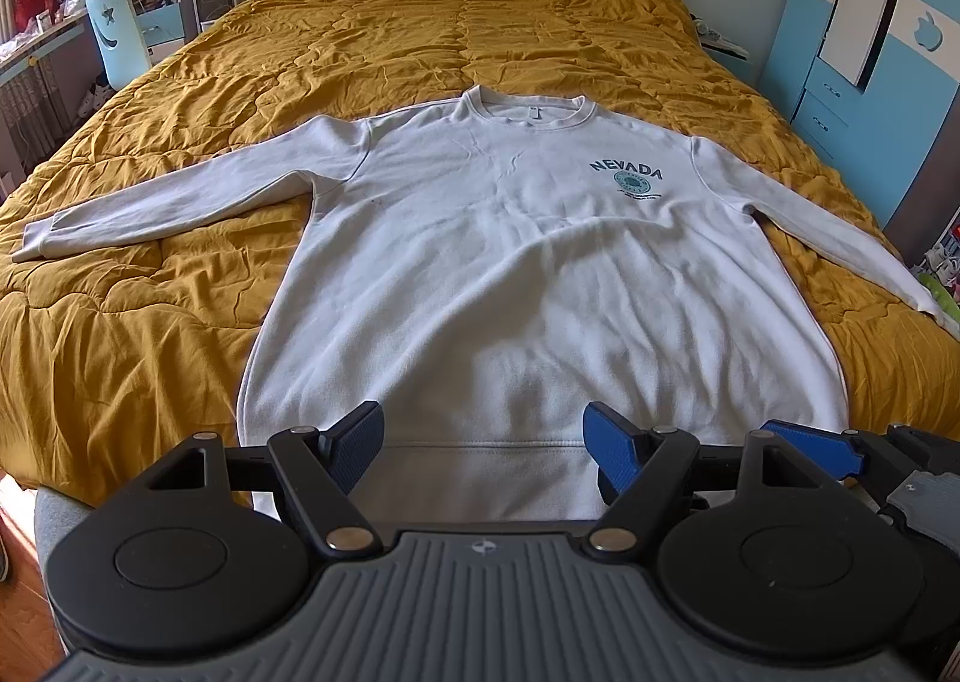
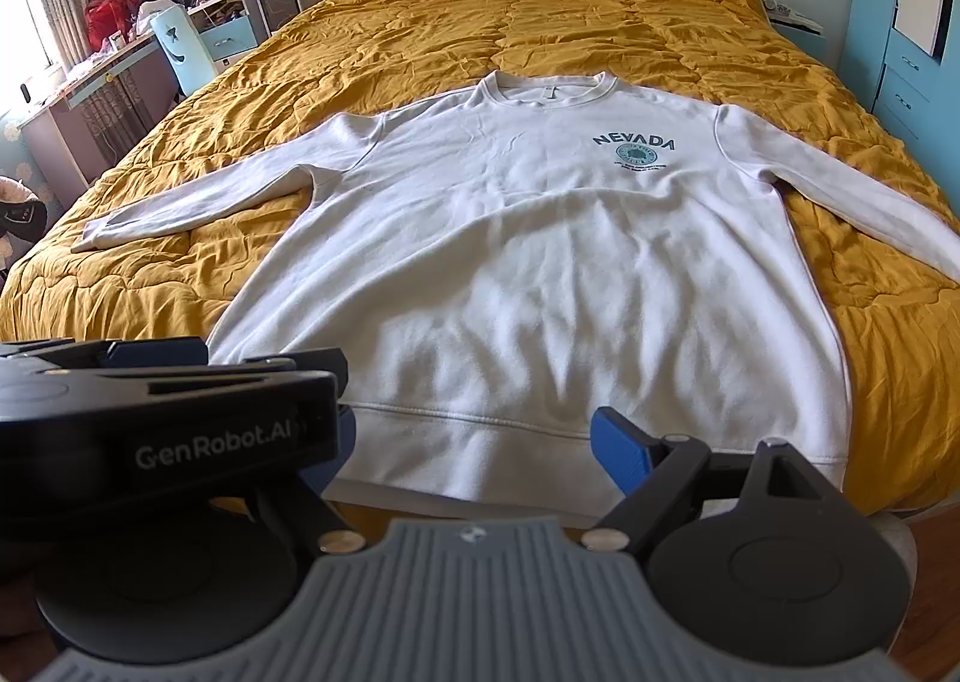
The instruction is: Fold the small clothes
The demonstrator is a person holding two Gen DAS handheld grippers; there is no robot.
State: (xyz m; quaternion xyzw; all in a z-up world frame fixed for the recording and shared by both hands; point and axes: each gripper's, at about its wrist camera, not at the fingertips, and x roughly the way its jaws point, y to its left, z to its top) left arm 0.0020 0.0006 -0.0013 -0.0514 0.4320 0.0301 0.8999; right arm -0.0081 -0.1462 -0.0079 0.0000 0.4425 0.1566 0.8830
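Nothing folded yet: white sweatshirt (image 1: 528, 262) spread flat on yellow quilt (image 1: 150, 322), sleeves out, hem just ahead of fingertips. Left gripper (image 1: 483, 448) and right gripper (image 2: 474, 448) both spread apart, holding nothing.

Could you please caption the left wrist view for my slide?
Open left gripper poised at the hem of a white Nevada sweatshirt spread flat on a mustard quilt.

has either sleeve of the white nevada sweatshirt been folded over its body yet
No, the white long-sleeved Nevada sweatshirt lies flat on the mustard quilted bedspread with both sleeves spread outward.
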